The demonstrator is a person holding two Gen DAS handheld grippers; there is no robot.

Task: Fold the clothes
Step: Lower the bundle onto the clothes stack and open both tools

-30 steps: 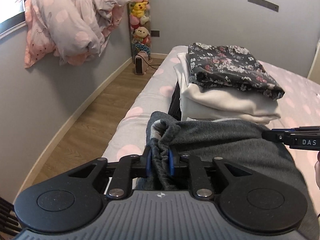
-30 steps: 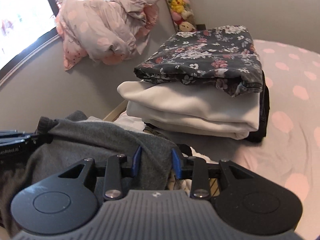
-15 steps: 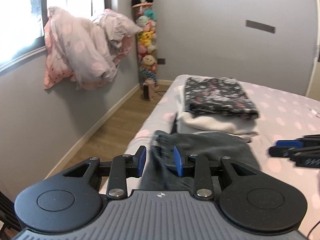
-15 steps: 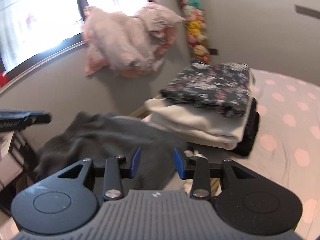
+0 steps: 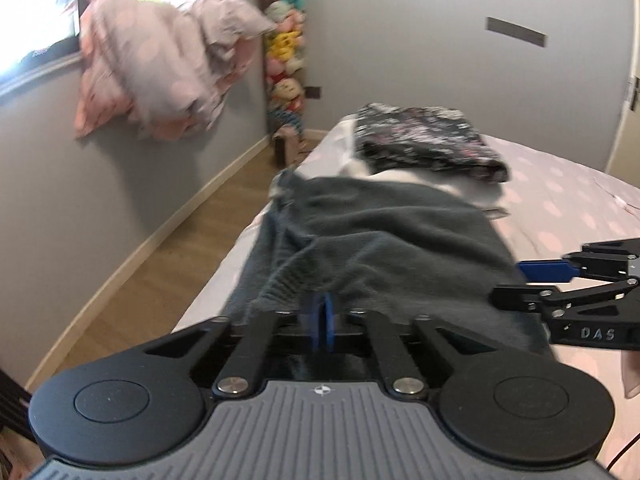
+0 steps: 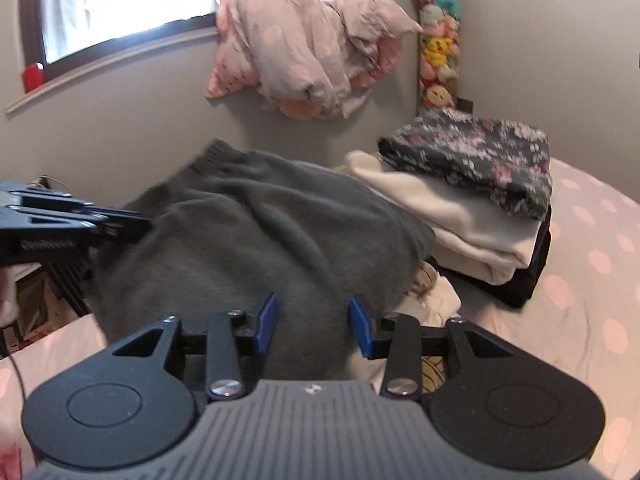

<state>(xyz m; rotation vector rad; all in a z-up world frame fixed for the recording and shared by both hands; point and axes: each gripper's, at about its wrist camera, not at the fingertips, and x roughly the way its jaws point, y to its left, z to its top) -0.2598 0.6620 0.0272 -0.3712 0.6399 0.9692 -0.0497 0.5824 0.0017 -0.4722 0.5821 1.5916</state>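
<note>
Grey sweater (image 5: 384, 236) lies on the bed (image 5: 560, 184), spread out in a soft lump near the bed's edge by the wall. Left claw (image 5: 322, 322) has its blue pads pressed flat together, right at the sweater's near rim; the cloth bunches just over them, but the blur hides whether any of it is pinched. Right claw (image 6: 312, 326) has its blue pads apart and they are opening; the sweater lies between them and the pads do not press on it.

In the left view the right claw pokes in from the right side, its tip just at the sweater's edge. In the right view the left claw (image 6: 132, 220) comes in from the left and its tip meets the sweater's side.

Just behind the sweater sits a pile of folded clothes (image 6: 472, 216): a dark flowery piece (image 6: 480, 152) on top, thick white ones (image 6: 452, 216) under it, and something black (image 6: 528, 280) at the bottom. More white cloth (image 6: 436, 300) is bunched between the sweater and that pile.

The bed sheet is pale with pink dots. A pink spotted blanket (image 6: 312, 52) hangs off the window sill (image 6: 112, 64). A tall stack of stuffed toys (image 6: 438, 52) stands in the corner. Wooden floor (image 5: 160, 264) runs beside the bed, and a small red thing (image 6: 33, 76) sits on the sill.
</note>
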